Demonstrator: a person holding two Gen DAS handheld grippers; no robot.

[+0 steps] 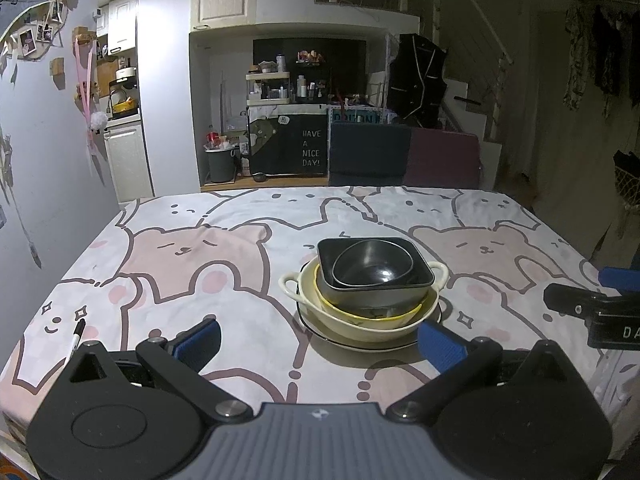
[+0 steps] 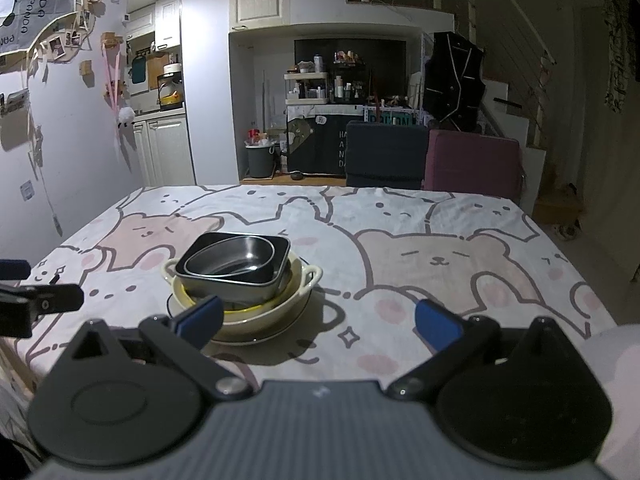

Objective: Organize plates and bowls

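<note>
We find the dishes gathered into one stack on the table [image 1: 240,216], which is covered with a bear-print cloth [image 1: 192,256]. At the bottom lies a flat plate [image 1: 372,346] with a dark rim line. On it sits a cream bowl with two handles [image 1: 360,326], and inside that a yellow-rimmed bowl [image 1: 376,314]. A dark square bowl [image 1: 416,284] rests in the yellow-rimmed one, and a dark round bowl [image 1: 372,266] is nested in the square one, sitting slightly askew. In the left wrist view the stack stands right of centre; in the right wrist view it stands left of centre. The left gripper [image 1: 320,340] hangs above the cloth on the near side of the stack, its blue-padded fingers [image 1: 200,338] spread wide with nothing between them; its right finger overlaps the plate's near edge in the view, and we cannot tell whether they touch. The right gripper [image 2: 318,318] is likewise spread wide and empty, its left finger standing in front of the stack in its own view, contact undetermined. Each gripper shows at the edge of the other's view. A black marker pen [image 1: 77,336] lies on the cloth near the left edge of the table, well apart from the stack. Two chairs [image 1: 404,156] stand at the far side.
</note>
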